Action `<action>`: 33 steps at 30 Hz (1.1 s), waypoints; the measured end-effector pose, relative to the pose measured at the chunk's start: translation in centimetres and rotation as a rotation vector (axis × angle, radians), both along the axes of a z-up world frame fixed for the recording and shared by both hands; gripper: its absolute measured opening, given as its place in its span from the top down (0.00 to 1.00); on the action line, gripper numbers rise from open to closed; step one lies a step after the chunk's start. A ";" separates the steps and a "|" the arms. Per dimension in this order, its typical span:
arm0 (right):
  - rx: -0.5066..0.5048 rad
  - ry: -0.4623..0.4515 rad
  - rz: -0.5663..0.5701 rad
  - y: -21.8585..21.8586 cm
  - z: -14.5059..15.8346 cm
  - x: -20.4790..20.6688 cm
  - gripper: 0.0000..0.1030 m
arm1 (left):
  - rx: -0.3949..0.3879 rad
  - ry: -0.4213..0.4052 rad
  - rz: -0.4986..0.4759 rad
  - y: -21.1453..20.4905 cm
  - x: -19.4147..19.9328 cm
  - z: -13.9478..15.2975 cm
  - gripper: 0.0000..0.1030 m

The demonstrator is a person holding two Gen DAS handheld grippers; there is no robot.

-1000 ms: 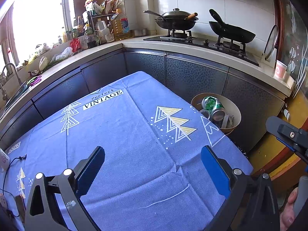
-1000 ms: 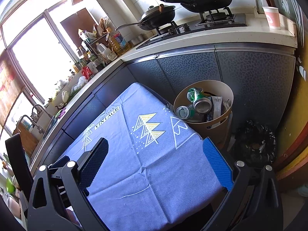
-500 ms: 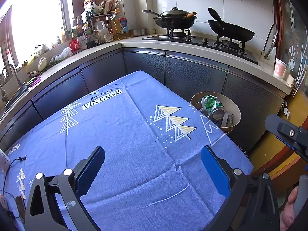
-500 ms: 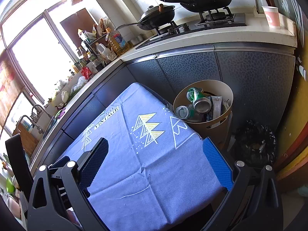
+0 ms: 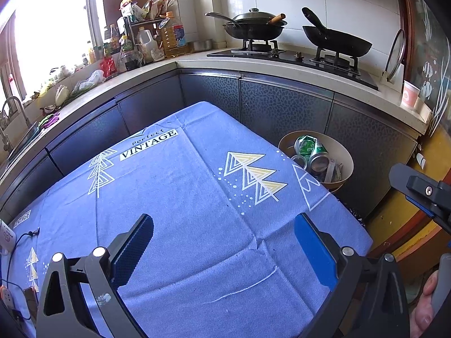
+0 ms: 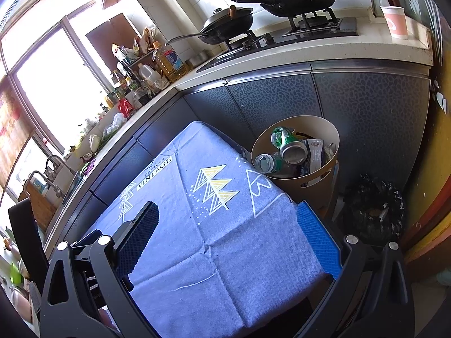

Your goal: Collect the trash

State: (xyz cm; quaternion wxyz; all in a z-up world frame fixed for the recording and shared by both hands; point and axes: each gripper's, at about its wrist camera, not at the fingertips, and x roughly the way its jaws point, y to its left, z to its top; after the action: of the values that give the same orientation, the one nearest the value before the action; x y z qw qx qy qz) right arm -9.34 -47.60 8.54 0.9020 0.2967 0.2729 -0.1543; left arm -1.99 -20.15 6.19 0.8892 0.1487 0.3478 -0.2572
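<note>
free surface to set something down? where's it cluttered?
Free: the blue printed tablecloth, bare between both open grippers, left and right, and the VINTAGE print.
Crowded: the tan round bin of cans off the table's far right corner, the counter corner with bottles, the stove with black pans.

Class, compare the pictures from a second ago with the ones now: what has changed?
Nothing has visibly changed. The left gripper and right gripper stay open and empty over the blue tablecloth, and the cans remain in the bin.
</note>
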 end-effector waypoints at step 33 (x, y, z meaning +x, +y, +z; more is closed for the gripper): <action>0.011 0.001 -0.015 -0.7 -0.6 -0.5 0.05 | 0.020 -0.003 -0.008 -0.3 0.2 -0.6 0.04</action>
State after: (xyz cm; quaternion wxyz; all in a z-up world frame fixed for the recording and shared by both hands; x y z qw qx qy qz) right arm -9.81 -48.31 7.91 0.8990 0.3039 0.2719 -0.1598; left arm -1.82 -20.42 5.56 0.8872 0.1594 0.3485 -0.2569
